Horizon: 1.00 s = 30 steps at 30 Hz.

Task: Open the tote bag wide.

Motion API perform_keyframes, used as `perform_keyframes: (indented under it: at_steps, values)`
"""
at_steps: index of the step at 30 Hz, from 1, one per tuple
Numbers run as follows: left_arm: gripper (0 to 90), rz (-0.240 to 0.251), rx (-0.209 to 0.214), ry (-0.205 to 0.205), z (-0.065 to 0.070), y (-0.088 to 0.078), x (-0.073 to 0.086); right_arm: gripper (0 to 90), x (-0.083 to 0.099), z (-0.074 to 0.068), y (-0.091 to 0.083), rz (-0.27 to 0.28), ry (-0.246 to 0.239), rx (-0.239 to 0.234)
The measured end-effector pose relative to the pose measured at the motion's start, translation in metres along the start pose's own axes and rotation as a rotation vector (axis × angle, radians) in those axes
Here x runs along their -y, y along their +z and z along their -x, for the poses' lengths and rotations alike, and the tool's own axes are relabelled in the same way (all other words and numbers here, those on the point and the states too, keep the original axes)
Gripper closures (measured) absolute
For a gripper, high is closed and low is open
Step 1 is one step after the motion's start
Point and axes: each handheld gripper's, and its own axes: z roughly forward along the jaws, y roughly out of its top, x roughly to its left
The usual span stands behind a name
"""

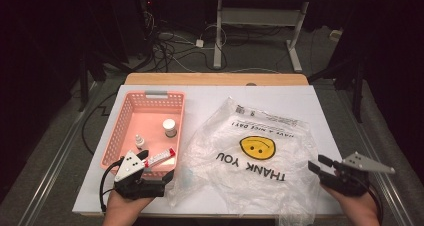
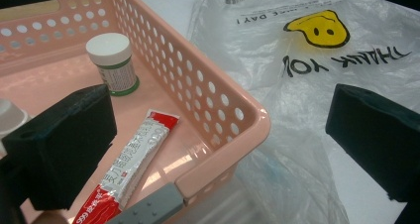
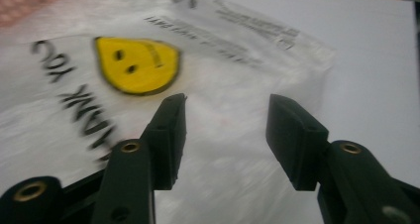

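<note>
Worktop (image 1: 320, 101): white sheet over a wooden top. A pink basket (image 1: 122, 121) lies at 9 o'clock of the sheet's centre, a clear plastic bag (image 1: 260, 156) at 4 o'clock of centre, its near-left edge beside the basket's near corner. The bag is crumpled flat, printed with a yellow smiley (image 1: 256, 146) and "THANK YOU".

Basket contents: a white-capped jar (image 2: 113, 63) upright near the middle, a small dropper bottle (image 1: 139, 141) at 7 o'clock of the jar, a red-and-white sachet (image 2: 131, 169) flat at the near end.

Left claw (image 1: 159, 167): spread wide, straddling the basket's near right corner, one jaw inside, one outside over the bag; nothing pinched.

Right claw (image 1: 319, 164): at the bag's right edge, raised clear of it. Jaws stand parted; nothing between them. The right claw view is blurred.
</note>
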Motion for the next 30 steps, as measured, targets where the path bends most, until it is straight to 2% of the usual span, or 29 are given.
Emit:
perform_keyframes:
  at_steps: [1,2,3,4,5,6,7,8,9,10,11,12,13,15,16,18,19,20,21,22,23,24,27,30]
  values:
    - [0.0,-0.004,0.006,0.004,0.000,-0.001,0.000,48.5,-0.005,0.007,0.007,-0.004,0.002,0.019]
    - [0.0,-0.005,0.007,0.013,-0.001,-0.001,0.000,43.4,-0.014,0.025,0.023,-0.006,0.029,0.031]
    - [0.0,-0.005,0.007,0.013,-0.001,-0.001,0.000,40.2,-0.018,0.033,0.033,-0.016,0.040,0.038]
    - [0.0,-0.008,0.008,0.016,-0.001,-0.001,0.000,36.6,-0.022,0.041,0.043,-0.027,0.056,0.047]
    - [0.0,-0.014,0.005,0.019,-0.001,0.000,0.000,36.6,-0.022,0.041,0.043,-0.027,0.056,0.047]
    - [0.0,-0.020,0.003,0.024,-0.001,0.000,0.000,31.0,-0.028,0.057,0.062,-0.049,0.084,0.051]
    - [0.0,-0.016,0.001,0.022,-0.001,0.000,0.000,27.0,-0.030,0.064,0.072,-0.059,0.098,0.058]
    - [0.0,-0.012,0.003,0.017,-0.002,0.000,0.001,27.0,-0.030,0.064,0.072,-0.059,0.098,0.058]
    - [0.0,-0.010,0.000,0.013,-0.002,0.001,0.001,22.8,-0.033,0.079,0.089,-0.071,0.171,0.028]
    - [0.0,-0.011,-0.001,0.012,-0.002,0.001,0.001,22.8,-0.033,0.079,0.089,-0.071,0.171,0.028]
    - [0.0,-0.014,-0.001,0.011,-0.002,0.001,0.002,22.0,-0.035,0.089,0.105,-0.098,0.170,0.058]
    - [0.0,-0.015,0.001,0.005,-0.003,0.001,0.002,22.3,-0.034,0.093,0.110,-0.091,0.177,0.053]
    - [0.0,-0.015,0.001,0.005,-0.003,0.001,0.002,22.0,-0.035,0.095,0.117,-0.117,0.174,0.052]
    - [0.0,-0.017,0.001,0.000,-0.003,0.002,0.002,22.7,-0.037,0.093,0.127,-0.160,0.117,0.058]
    - [0.0,-0.016,0.005,-0.004,-0.003,0.002,0.002,26.2,-0.038,0.092,0.129,-0.161,0.095,0.057]
    - [0.0,-0.014,0.005,-0.004,-0.003,0.002,0.001,33.9,-0.039,0.091,0.133,-0.193,0.096,0.022]
    - [0.0,-0.013,0.006,-0.003,-0.003,0.002,0.001,43.9,-0.038,0.087,0.133,-0.203,0.062,0.030]
    - [0.0,-0.009,0.004,0.001,-0.003,0.002,0.001,43.9,-0.038,0.087,0.133,-0.203,0.062,0.030]
    - [0.0,-0.006,-0.002,0.008,-0.002,0.002,0.001,55.4,-0.038,0.076,0.134,-0.218,-0.031,0.032]
    - [0.0,-0.008,-0.005,0.015,-0.001,0.002,0.001,62.4,-0.038,0.073,0.133,-0.215,-0.045,0.025]
    - [0.0,-0.008,-0.006,0.016,0.000,0.002,0.001,68.6,-0.037,0.072,0.133,-0.214,-0.046,0.017]
    - [0.0,-0.010,-0.005,0.016,0.000,0.002,0.001,68.6,-0.037,0.072,0.133,-0.214,-0.046,0.017]
    - [0.0,-0.012,-0.001,0.020,0.001,0.002,0.001,88.8,-0.036,0.067,0.131,-0.213,-0.066,-0.035]
    - [0.0,-0.009,0.003,0.016,0.002,0.002,0.000,89.8,-0.037,0.066,0.131,-0.213,-0.063,-0.042]
